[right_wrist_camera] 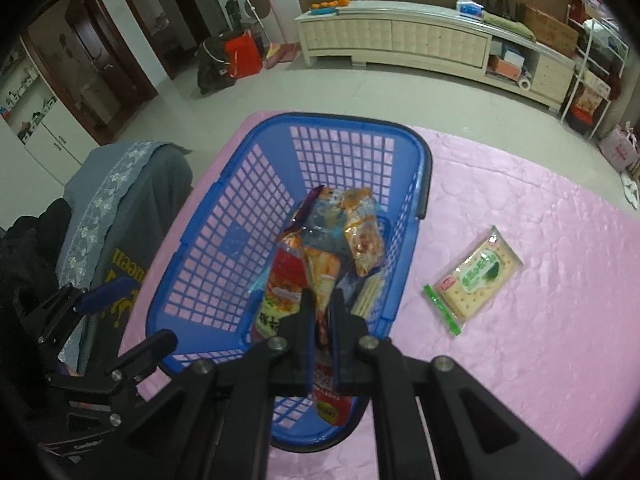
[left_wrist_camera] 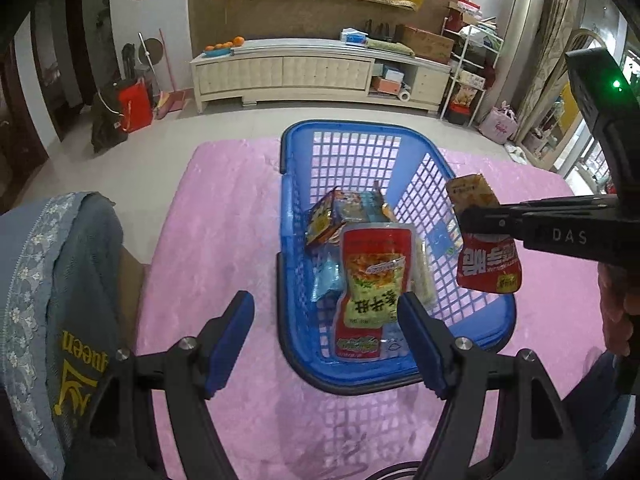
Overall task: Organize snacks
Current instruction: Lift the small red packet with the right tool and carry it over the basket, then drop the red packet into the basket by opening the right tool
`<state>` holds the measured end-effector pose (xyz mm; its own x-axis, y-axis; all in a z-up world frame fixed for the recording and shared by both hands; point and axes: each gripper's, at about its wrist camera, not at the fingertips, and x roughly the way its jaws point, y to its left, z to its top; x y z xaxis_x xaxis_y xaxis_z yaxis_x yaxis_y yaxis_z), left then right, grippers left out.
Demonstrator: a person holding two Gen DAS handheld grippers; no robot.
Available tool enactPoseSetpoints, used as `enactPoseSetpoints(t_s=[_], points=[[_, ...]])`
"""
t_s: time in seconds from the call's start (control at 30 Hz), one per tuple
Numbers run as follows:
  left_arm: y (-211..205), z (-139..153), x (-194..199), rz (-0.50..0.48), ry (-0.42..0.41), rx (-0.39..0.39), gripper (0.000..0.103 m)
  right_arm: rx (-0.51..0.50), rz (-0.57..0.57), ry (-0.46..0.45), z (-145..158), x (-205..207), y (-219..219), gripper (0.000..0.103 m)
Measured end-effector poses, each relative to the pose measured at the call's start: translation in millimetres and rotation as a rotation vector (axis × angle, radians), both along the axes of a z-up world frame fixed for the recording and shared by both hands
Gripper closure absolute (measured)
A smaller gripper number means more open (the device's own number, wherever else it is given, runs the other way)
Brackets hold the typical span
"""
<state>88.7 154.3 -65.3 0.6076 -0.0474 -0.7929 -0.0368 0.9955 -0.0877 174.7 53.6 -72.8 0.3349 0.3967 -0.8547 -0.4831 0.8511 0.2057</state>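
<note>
A blue lattice basket [left_wrist_camera: 416, 372] on a pink cloth [right_wrist_camera: 520, 360] is seen holding several snack packets, a red-and-green pouch [left_wrist_camera: 370, 280] lying uppermost just ahead of the left gripper [left_wrist_camera: 326, 344], whose jaws are spread with nothing between them. A red snack packet [left_wrist_camera: 488, 268], orange at its far end, is pinched in the right gripper [right_wrist_camera: 321, 312] above the basket's near right rim. A green-printed cracker packet [right_wrist_camera: 472, 276] is left on open cloth to the right of that gripper.

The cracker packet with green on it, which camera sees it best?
The right wrist view. The cracker packet lies there in full on the pink cloth, beside the blue basket. The left wrist view does not show it.
</note>
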Motion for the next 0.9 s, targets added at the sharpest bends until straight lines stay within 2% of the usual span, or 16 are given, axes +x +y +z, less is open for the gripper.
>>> enactPoseSetpoints(t_s=[0.13,0.23,0.4,0.53,0.63,0.7,0.77,0.9], points=[[0,2,-3,0.004,0.001,-0.005,0.031,-0.004,-0.014,0.000,-2,1,-2,0.090],[-2,4,-4,0.002,-0.001,0.003,0.031,0.026,-0.023,0.034,-4,3,-6,0.082],[-8,6,-6,-0.002,-0.007,0.006,0.031,0.016,-0.030,0.036,-5,1,-12,0.069],[-13,12,-9,-0.001,-0.026,0.009,0.031,0.024,-0.038,0.035,0,-2,-20,0.066],[-17,19,-11,-0.018,-0.047,0.005,0.031,0.024,-0.008,0.038,3,-7,-22,0.057],[-19,23,-10,-0.016,-0.058,0.002,0.031,0.014,0.018,0.023,7,-12,-21,0.042],[-23,27,-11,-0.020,-0.072,0.003,0.031,0.013,0.025,-0.001,13,-16,-23,0.033],[-30,33,-10,-0.031,-0.086,0.021,0.031,0.043,0.021,-0.014,24,-20,-34,0.023]])
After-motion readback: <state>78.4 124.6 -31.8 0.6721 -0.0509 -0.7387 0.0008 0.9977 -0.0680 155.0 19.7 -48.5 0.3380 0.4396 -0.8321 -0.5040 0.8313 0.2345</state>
